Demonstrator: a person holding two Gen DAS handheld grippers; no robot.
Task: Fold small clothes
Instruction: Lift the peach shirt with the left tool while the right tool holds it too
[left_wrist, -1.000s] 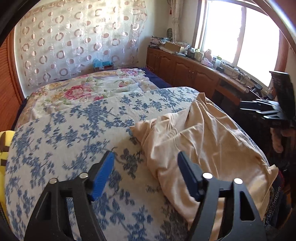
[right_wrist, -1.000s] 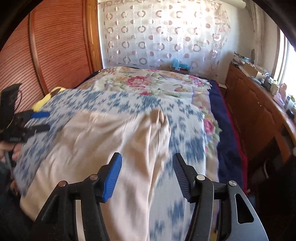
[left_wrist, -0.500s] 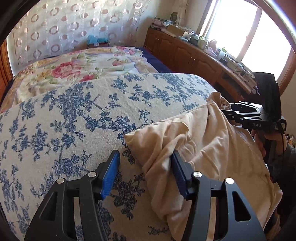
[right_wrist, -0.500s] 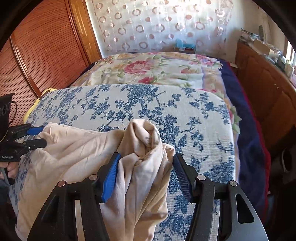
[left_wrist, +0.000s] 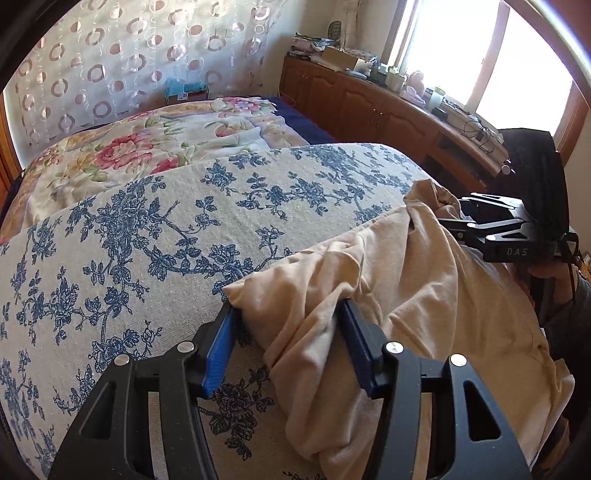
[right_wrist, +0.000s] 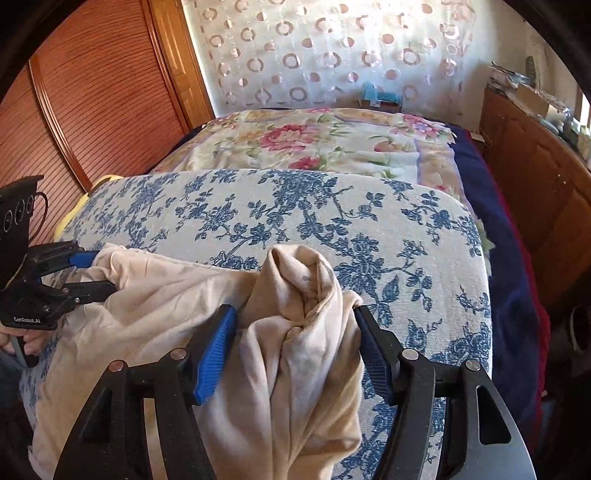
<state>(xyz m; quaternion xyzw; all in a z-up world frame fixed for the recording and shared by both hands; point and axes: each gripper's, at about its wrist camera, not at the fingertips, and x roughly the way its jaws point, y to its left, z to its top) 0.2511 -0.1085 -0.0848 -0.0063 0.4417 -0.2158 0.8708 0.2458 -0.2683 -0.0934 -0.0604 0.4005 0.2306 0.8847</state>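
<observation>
Crosswise along the near edge of the blue-flowered cover (left_wrist: 184, 221): a beige garment (left_wrist: 406, 295), rumpled, partly spilling over that edge toward the person. Long axis running side to side along the cover's near edge, one end at each gripper. Seems to point its neck end toward the cover's right side, judging by a bunched, upstanding fold with a small button there; plainer corner toward the cover's middle.

Straddling that plainer corner: the left gripper (left_wrist: 288, 314), fingers apart, blue pads either side of the cloth, the right pad pressed into a fold, the left pad just beside the corner. Not clamped yet, by the look of the gap.

Straddling the bunched end: the right gripper (right_wrist: 295, 314), fingers likewise spread wide, cloth heaped between them and touching both pads. No real hold here either.

So, for the coming move: cloth lying straight ahead of each pair of fingers and already between them. Neither hand nearer than the other, each at its own end. Probably a matter of closing both, then lifting and pulling apart along the long axis to spread the piece flat on the cover before any fold. Some risk of pinching only a loose top layer at the bunched end.

Beyond the cover's far edge: a pink-flowered quilt (left_wrist: 129, 155). Off its right side, wooden cabinets (left_wrist: 369, 103); off its left side, a slatted wooden door (right_wrist: 92, 110).
</observation>
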